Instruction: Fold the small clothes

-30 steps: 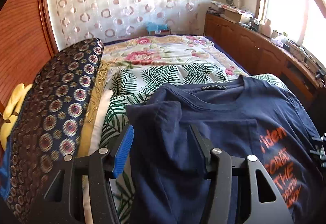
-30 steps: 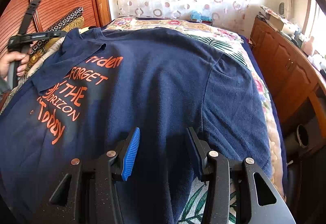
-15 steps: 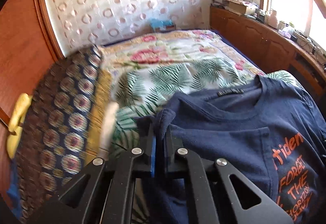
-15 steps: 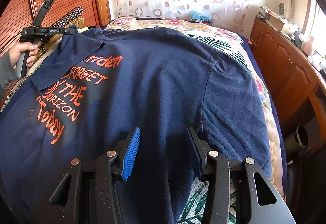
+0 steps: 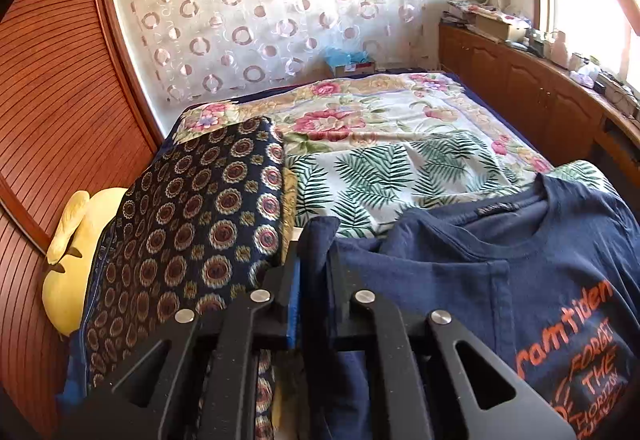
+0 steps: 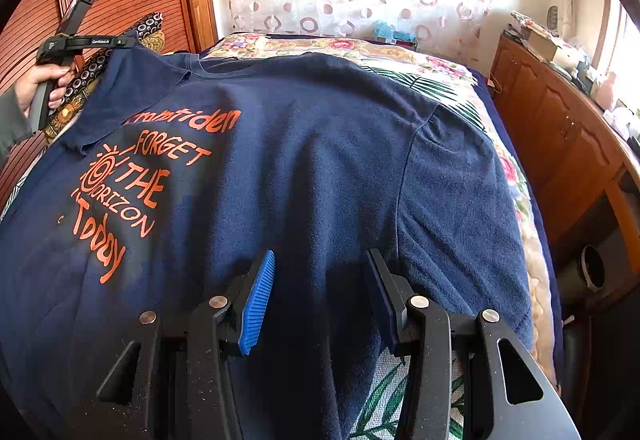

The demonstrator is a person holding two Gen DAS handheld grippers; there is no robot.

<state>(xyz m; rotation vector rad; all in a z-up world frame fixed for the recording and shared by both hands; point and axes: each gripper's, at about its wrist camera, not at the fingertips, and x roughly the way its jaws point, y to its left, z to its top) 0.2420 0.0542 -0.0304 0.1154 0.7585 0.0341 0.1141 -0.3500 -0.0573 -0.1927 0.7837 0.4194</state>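
A navy T-shirt (image 6: 320, 140) with orange lettering lies spread on the bed, collar toward the far end. In the left wrist view, my left gripper (image 5: 316, 280) pinches a bunched fold of the shirt's sleeve (image 5: 320, 236). Its jaws are opening slightly, with the cloth still filling the gap between the pads. The right wrist view shows that left gripper (image 6: 120, 41) holding the sleeve raised at the shirt's far left corner, a hand on its handle. My right gripper (image 6: 320, 280) hovers open over the shirt's near side, beside the other sleeve (image 6: 460, 200), with nothing pinched.
A dark patterned folded quilt (image 5: 200, 232) and a yellow plush toy (image 5: 76, 260) lie left of the shirt, against a ribbed wooden wall (image 5: 48, 120). The floral and leaf bedspread (image 5: 380, 160) stretches beyond. Wooden cabinets (image 5: 540, 100) with clutter run along the right.
My left gripper went from open around the sleeve edge to shut on it, then lifted the sleeve up and toward the quilt side. The right gripper stayed still.
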